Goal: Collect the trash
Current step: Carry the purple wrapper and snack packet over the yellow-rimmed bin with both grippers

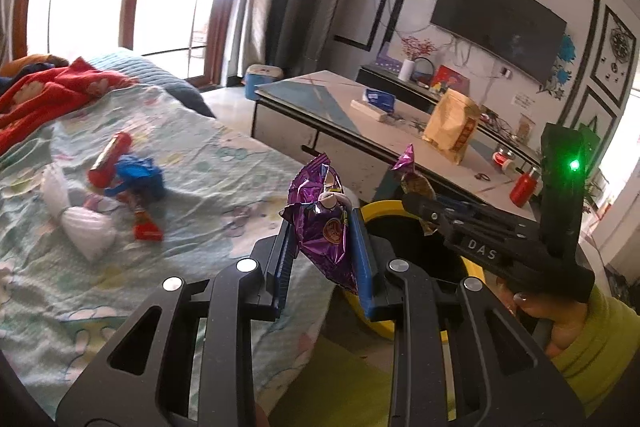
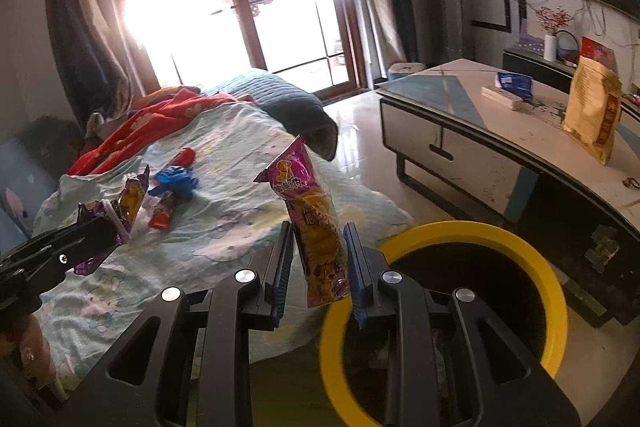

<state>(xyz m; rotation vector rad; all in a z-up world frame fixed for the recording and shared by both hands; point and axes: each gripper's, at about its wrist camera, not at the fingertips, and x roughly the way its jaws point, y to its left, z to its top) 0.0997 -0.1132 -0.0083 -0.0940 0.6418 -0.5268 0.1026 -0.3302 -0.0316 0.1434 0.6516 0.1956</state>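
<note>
My left gripper [image 1: 324, 227] is shut on a crumpled purple foil wrapper [image 1: 326, 223], held at the bed's edge beside the yellow-rimmed bin [image 1: 378, 321]. My right gripper [image 2: 318, 247] is shut on a pink and yellow snack wrapper [image 2: 316, 223], held upright just left of the bin [image 2: 552, 275]. Each gripper shows in the other view: the right gripper [image 1: 416, 197] with its wrapper [image 1: 416, 181] over the bin, the left gripper [image 2: 108, 223] with its purple wrapper [image 2: 128, 201] over the bed. More trash lies on the bed: a red tube [image 1: 110, 159], a blue wrapper [image 1: 138, 175], a red wrapper [image 1: 144, 223], white paper [image 1: 86, 227].
The bed [image 1: 208, 187] has a pale patterned sheet and a red blanket [image 1: 48, 91]. A low table [image 2: 500, 139] stands behind the bin with a yellow bag [image 2: 592, 115] and boxes on it. A TV [image 1: 496, 17] hangs on the far wall. Glossy floor lies between bed and table.
</note>
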